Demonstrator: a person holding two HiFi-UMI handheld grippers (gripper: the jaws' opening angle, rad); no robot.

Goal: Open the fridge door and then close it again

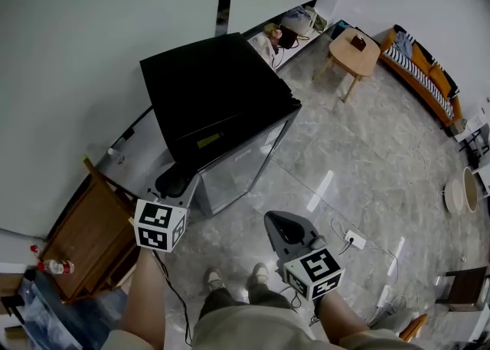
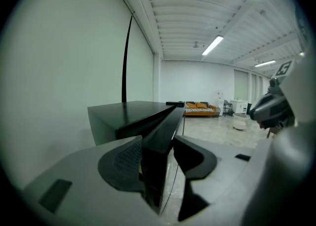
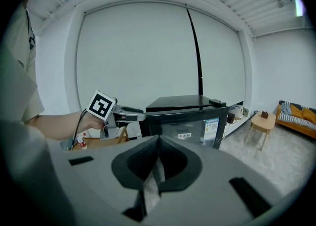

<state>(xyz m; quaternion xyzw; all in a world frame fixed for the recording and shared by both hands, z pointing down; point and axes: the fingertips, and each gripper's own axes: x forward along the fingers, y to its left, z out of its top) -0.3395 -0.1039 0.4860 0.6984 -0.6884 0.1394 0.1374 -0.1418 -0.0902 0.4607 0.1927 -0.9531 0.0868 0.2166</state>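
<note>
Pale grey marble floor (image 1: 367, 149) takes up most of the room, with a plain white wall (image 1: 92, 27) along one side. A long orange sofa (image 1: 421, 73) sits at the far end. Against the wall stands the small black fridge (image 1: 218, 96), its glass-fronted door (image 1: 241, 165) facing the person. From the left gripper view a narrow wedge of gap shows between the door and the cabinet on the side nearest that hand, so the door is slightly ajar there. To the fridge's left is a brown wooden piece of furniture (image 1: 84, 233), and beyond the fridge, near the sofa, is a little round wooden table (image 1: 354, 53). The person stands right in front of the fridge, shoes (image 1: 217, 279) on the tiles. The left claw (image 2: 157, 146) is up at the top corner of the door's free edge. Its jaws are spread with that edge between them: the left pad (image 2: 126, 163) lies against the door's face, and the right pad sits just clear of it, so it isn't clamped. The right claw (image 3: 159, 143) is clenched tight with nothing in it. It is held out over the floor in front of the door, apart from the fridge. A white power strip (image 1: 354, 240) lies on the floor to the right.
</note>
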